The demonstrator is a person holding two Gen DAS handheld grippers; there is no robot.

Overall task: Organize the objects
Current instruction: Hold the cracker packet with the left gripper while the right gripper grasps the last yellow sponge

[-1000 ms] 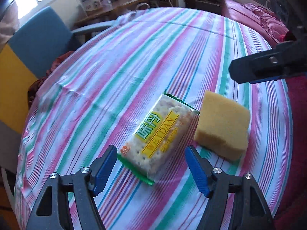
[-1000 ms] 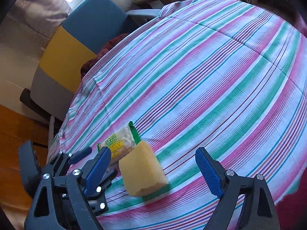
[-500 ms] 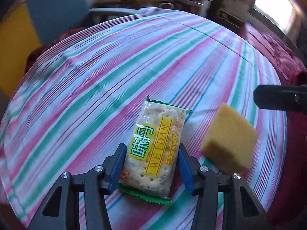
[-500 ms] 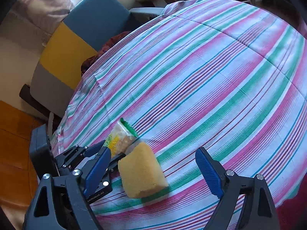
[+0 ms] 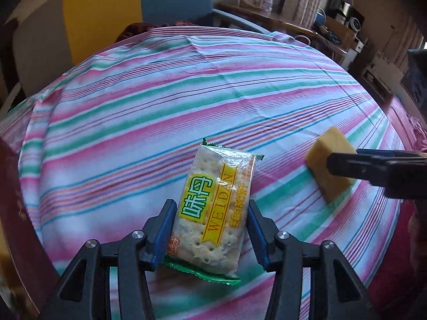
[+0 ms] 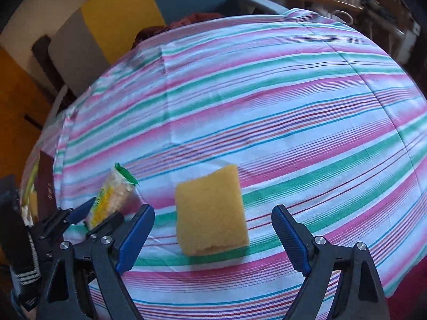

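A clear cracker packet with a yellow and green label is held between my left gripper's blue pads, lifted off the striped tablecloth. The packet also shows in the right wrist view, in the left gripper. A yellow sponge lies on the cloth, centred ahead of my open right gripper, which does not touch it. In the left wrist view the sponge lies to the right, partly behind the right gripper's finger.
A blue, yellow and grey armchair stands beyond the table's far edge. A cluttered wooden desk stands at the back right. A dark red cover hangs at the table's right edge.
My left gripper has closed on the cracker packet, lifted it and swung left. My right gripper has moved so the sponge sits centred between its open fingers.
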